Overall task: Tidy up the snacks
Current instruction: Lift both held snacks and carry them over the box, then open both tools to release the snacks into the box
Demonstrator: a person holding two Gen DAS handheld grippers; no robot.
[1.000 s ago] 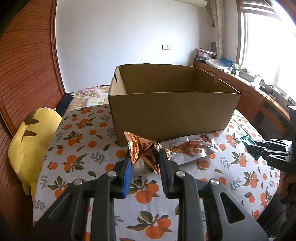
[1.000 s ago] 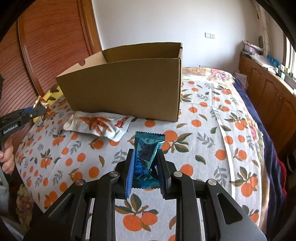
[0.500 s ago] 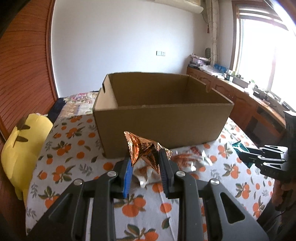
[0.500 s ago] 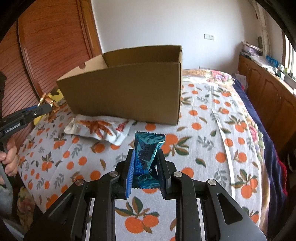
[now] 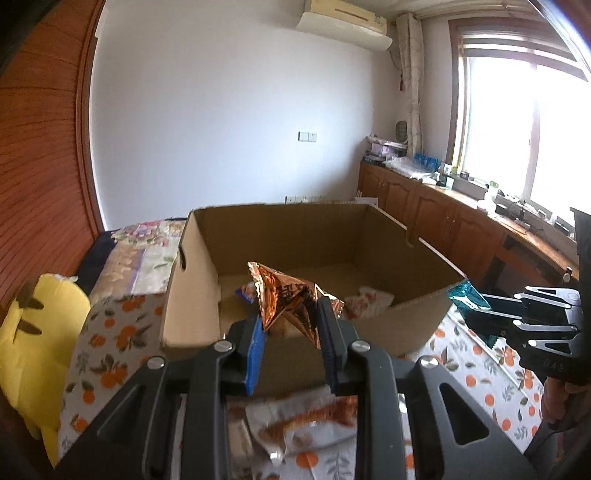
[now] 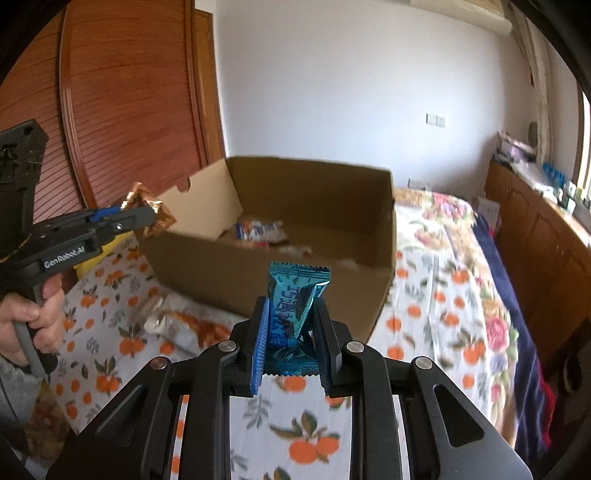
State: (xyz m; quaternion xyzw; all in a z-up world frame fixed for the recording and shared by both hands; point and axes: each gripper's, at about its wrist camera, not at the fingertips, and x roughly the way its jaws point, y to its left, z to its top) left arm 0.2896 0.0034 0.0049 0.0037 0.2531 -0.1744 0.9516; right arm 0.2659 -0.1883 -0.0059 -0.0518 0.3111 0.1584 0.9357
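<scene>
Left wrist view, centre frame: the left gripper (image 5: 290, 325) was clamped on a light, crinkly copper foil packet (image 5: 284, 295) by its crumpled middle, while the right gripper (image 6: 290, 328) pinched a thin, slippery teal wrapper (image 6: 295, 299) low down.

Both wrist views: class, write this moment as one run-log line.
left tool: shut on copper packet | right tool: shut on blue packet | cardboard box: open, snacks inside | white packet: on cloth

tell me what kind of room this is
Most likely a bedroom at home: a bed under an orange-print sheet, a wall air conditioner, and wooden cabinets beneath a window.
</scene>
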